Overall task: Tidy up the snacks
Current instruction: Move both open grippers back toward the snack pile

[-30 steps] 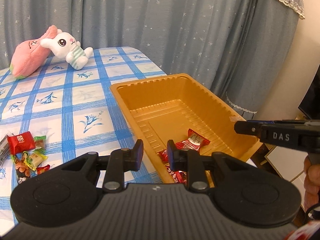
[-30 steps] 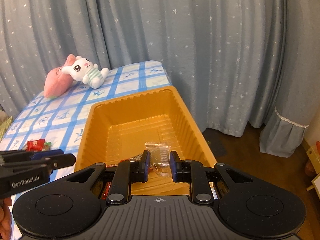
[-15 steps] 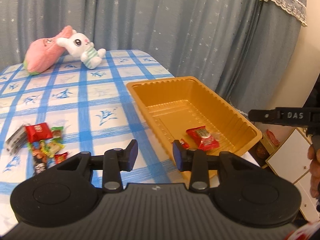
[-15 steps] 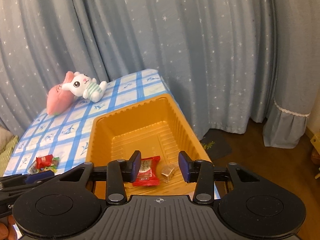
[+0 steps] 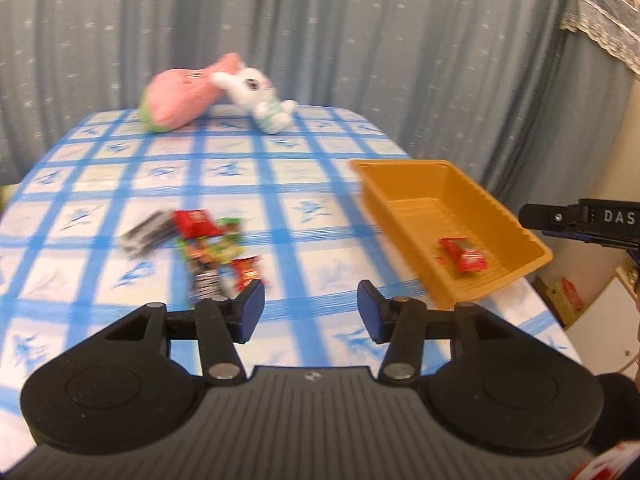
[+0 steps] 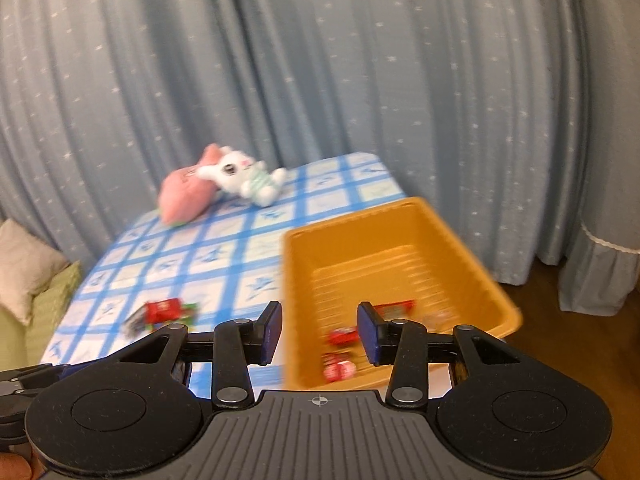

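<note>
An orange plastic tray (image 5: 416, 184) (image 6: 472, 256) sits at the table's right edge with red snack packets (image 5: 464, 256) (image 6: 340, 364) inside. A pile of loose snacks (image 5: 204, 240) (image 6: 164, 312) lies on the blue checked tablecloth, left of the tray. My left gripper (image 5: 310, 312) is open and empty, held above the cloth between pile and tray. My right gripper (image 6: 318, 330) is open and empty above the tray's near left corner; it also shows in the left wrist view (image 5: 580, 220) at far right. Both views are motion-blurred.
A pink plush (image 5: 176, 96) and a white rabbit plush (image 5: 260, 96) lie at the table's far edge against a blue starred curtain. A cushion (image 6: 24, 264) sits left of the table. White furniture (image 5: 608, 312) stands right of the table.
Both grippers opened wide. The right one dropped the clear wrapped candy into the tray. Both views swung left, toward the snack pile, and pulled back from the tray.
</note>
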{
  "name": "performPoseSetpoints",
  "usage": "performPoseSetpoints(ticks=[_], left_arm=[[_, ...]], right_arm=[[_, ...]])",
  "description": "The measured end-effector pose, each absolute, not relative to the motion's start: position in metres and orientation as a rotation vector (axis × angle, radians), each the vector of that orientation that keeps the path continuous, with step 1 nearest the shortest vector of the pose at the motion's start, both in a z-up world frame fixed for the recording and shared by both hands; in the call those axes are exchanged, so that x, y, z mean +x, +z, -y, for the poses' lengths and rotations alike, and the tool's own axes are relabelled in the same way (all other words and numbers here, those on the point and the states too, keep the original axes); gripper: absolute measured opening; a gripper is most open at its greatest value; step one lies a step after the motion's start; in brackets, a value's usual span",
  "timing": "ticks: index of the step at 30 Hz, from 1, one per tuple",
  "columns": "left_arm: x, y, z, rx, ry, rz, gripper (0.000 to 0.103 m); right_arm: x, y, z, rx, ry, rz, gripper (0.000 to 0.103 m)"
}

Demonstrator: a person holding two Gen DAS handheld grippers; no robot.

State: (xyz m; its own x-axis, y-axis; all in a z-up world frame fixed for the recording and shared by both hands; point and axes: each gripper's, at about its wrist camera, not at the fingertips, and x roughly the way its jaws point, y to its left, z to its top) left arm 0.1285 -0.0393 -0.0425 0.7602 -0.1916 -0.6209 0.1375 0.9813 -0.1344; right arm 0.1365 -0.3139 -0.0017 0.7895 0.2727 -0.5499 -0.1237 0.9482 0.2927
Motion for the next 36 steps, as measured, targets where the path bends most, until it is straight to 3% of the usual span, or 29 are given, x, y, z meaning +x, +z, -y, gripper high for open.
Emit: performPoseSetpoints(ticks=[12, 36], left_arm=[[0.112, -0.049, -0.03, -0.119, -0.028, -0.685, 0.049], [0.179, -0.095, -0.061, -0.083, -0.016, -0.726, 0.049]], right_arm=[[0.133, -0.016, 0.234, 0.195, 0.322, -0.68, 0.042], [0.199, -0.087, 0.141, 0.088, 0.424, -0.738, 0.042]])
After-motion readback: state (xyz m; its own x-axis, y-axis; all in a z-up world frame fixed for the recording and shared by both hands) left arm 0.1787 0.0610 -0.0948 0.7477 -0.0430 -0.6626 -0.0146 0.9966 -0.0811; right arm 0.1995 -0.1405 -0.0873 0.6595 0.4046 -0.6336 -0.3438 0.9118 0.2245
